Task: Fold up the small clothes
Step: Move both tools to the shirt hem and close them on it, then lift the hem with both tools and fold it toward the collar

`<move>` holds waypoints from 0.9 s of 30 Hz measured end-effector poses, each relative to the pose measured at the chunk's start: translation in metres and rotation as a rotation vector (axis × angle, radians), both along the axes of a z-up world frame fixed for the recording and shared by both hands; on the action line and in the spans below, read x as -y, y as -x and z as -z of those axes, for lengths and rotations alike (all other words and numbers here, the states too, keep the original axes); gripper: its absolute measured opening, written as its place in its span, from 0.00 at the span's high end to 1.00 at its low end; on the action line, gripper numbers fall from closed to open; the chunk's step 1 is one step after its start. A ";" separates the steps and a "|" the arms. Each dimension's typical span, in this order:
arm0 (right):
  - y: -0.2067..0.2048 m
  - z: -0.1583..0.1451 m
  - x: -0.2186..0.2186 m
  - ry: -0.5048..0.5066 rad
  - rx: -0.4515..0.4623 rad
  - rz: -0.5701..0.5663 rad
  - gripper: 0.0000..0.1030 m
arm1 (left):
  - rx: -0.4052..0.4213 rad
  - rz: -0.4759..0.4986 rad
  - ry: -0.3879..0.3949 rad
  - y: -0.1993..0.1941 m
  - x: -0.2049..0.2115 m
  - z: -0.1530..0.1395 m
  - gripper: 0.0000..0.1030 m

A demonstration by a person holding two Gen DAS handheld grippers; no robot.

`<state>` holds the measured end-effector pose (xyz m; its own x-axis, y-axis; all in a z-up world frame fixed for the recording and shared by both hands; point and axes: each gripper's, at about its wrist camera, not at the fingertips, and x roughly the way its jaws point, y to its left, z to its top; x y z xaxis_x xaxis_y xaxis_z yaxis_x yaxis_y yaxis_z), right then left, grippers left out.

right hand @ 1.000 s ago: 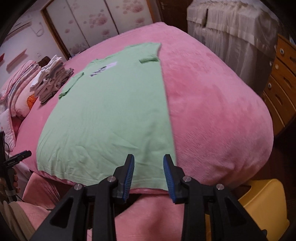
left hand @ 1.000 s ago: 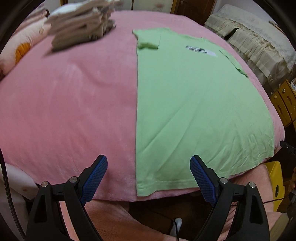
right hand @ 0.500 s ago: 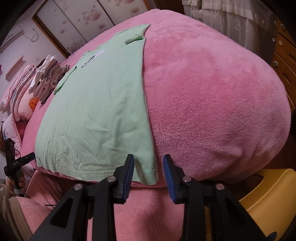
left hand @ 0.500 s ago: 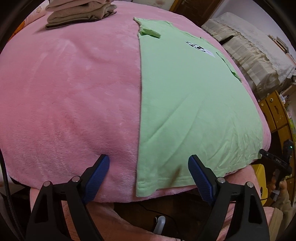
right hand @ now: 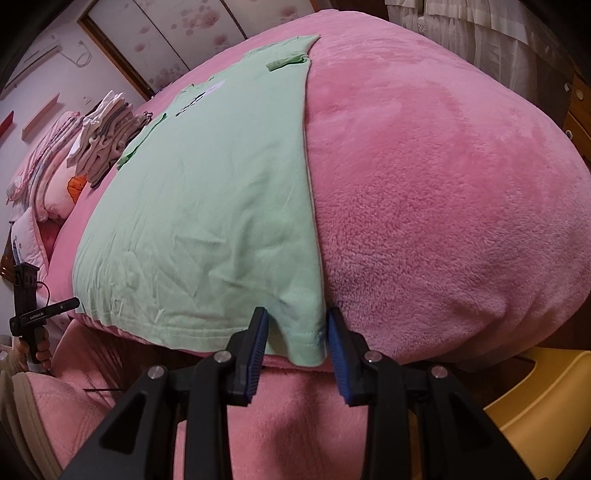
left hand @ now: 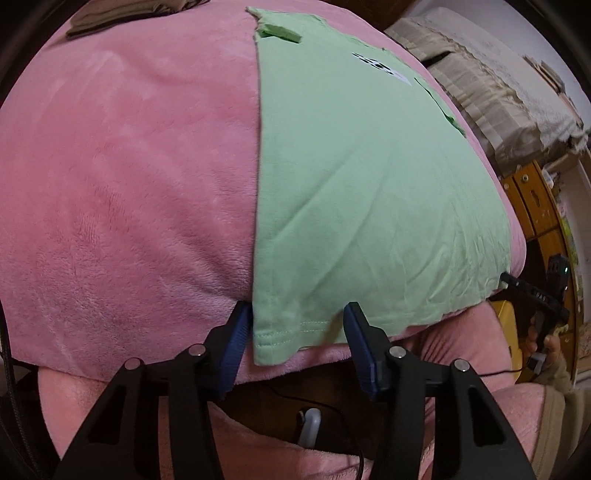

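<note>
Garment: a light green T-shirt [left hand: 369,192] lies flat on the pink fleece blanket [left hand: 129,184]. Its sides are folded in to make a long rectangle, and its hem hangs a little over the near edge of the blanket.
Print: a black and white mark [left hand: 380,68] sits near the far end of the shirt.
Sleeves: the folded sleeve [left hand: 279,31] on the left side lies on top of the shirt body. In the right wrist view I see the other sleeve [right hand: 288,63] folded the same way.
My left tool: my left gripper [left hand: 295,334] is at the near left corner of the hem. The corner is between the blue pads. The jaws are closing, but a gap shows on the right side of the cloth, so they do not clamp it yet.
My right tool: my right gripper [right hand: 297,339] is at the near right corner of the hem. The corner hangs between its pads. The jaws stand narrow, with a small gap on each side of the cloth, so nothing is grasped.
Stack: folded pale clothes [right hand: 105,136] lie on the blanket beside the far end of the shirt.
Pillows: pink pillows [right hand: 48,173] lie behind the stack.
Stool: a yellow plastic stool [right hand: 543,402] stands beside the bed, low on the right.
</note>
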<state>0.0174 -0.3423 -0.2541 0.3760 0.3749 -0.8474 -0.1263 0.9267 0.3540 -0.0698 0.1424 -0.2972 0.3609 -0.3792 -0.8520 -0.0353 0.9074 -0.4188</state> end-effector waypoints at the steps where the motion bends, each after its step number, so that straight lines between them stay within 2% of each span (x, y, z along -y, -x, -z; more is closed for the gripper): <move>1: -0.001 0.001 0.000 -0.004 -0.001 0.003 0.68 | -0.002 -0.006 0.008 0.000 -0.001 0.001 0.51; 2: -0.001 0.001 0.000 -0.007 -0.001 0.005 0.69 | -0.006 -0.012 0.012 0.000 -0.002 0.002 0.54; 3: -0.002 0.001 0.000 -0.008 -0.001 0.004 0.70 | -0.008 -0.013 0.004 0.000 -0.002 0.002 0.67; 5: -0.001 0.001 -0.002 -0.006 0.002 -0.005 0.88 | -0.026 0.009 -0.013 0.000 0.001 0.002 0.93; 6: -0.001 0.000 -0.002 -0.006 0.002 -0.010 0.93 | -0.032 0.015 -0.016 0.000 0.003 0.003 0.93; 10: 0.003 -0.010 -0.010 0.038 0.028 -0.023 0.96 | -0.029 0.045 -0.119 -0.001 0.020 -0.008 0.94; 14: 0.011 -0.036 -0.011 0.022 0.091 -0.027 0.96 | -0.001 0.058 -0.109 0.001 0.029 -0.028 0.95; 18: 0.015 -0.064 -0.009 -0.015 0.153 -0.024 0.97 | 0.052 0.056 -0.057 0.001 0.030 -0.053 0.95; 21: 0.015 -0.087 -0.005 -0.078 0.195 -0.011 0.97 | 0.078 0.014 0.005 0.000 0.023 -0.068 0.95; 24: 0.011 -0.109 -0.001 -0.151 0.235 0.004 0.97 | 0.135 -0.087 0.126 -0.004 0.002 -0.090 0.95; 27: 0.003 -0.128 0.001 -0.222 0.267 0.018 0.97 | 0.195 -0.169 0.204 -0.007 -0.015 -0.110 0.95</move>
